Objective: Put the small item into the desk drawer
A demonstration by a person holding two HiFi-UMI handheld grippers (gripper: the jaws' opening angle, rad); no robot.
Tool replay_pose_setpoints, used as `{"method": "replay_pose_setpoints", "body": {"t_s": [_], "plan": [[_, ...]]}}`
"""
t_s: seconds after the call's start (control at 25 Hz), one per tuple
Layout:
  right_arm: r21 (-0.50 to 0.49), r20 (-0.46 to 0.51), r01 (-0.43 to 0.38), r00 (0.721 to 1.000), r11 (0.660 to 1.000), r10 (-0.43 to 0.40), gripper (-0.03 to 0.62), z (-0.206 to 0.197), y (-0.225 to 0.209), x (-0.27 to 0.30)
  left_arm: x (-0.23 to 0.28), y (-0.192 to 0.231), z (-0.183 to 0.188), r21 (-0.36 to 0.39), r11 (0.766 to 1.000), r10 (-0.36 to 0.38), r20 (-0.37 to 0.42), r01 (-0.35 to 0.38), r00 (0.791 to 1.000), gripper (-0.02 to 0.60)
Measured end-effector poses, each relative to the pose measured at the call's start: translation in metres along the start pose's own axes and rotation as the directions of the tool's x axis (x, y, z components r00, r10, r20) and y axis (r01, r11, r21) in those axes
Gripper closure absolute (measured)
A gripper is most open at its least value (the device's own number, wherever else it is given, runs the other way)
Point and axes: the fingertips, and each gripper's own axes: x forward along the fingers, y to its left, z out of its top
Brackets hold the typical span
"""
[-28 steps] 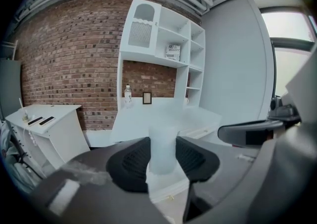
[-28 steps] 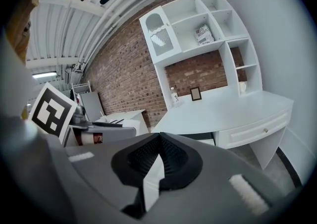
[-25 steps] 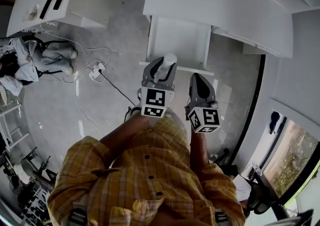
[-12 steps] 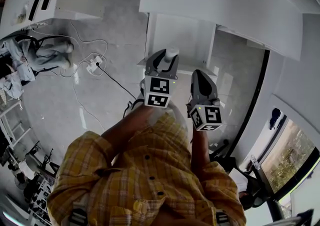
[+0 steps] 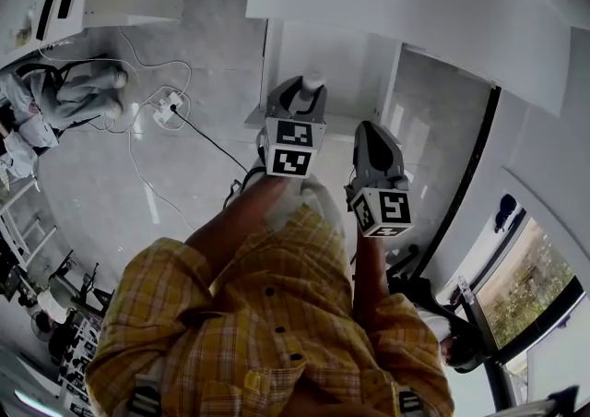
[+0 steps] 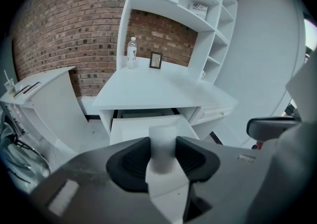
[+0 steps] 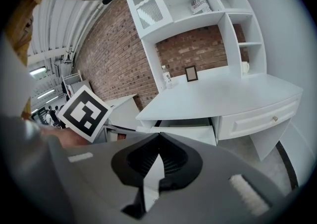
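Small white cylinder [image 6: 162, 136] pinched in left gripper [image 6: 162, 151], facing open bench drawer [image 6: 143, 128]; right gripper [image 7: 158, 144] closed, empty.

There are two grippers, the left gripper [image 5: 300, 103] and the right gripper [image 5: 369, 135], and one small white item [image 6: 162, 141]. One desk [image 6: 148, 91] has two drawers, one open drawer [image 6: 130, 128] and one closed drawer [image 7: 257, 119], and bears one bottle [image 6: 131, 52] and one picture frame [image 6: 155, 60]. One power strip [image 5: 169, 109] shows.
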Motion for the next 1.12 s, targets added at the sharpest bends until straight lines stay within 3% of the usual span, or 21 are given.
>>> {"method": "replay_pose_setpoints", "body": {"t_s": [1.12], "plan": [[0.015,-0.104,0.021,0.994,1.000,-0.020,0.594,-0.033,-0.035,0.032,0.104,0.018,-0.058,-0.172,0.984,0.011,-0.236,-0.053,0.972,0.414]]}}
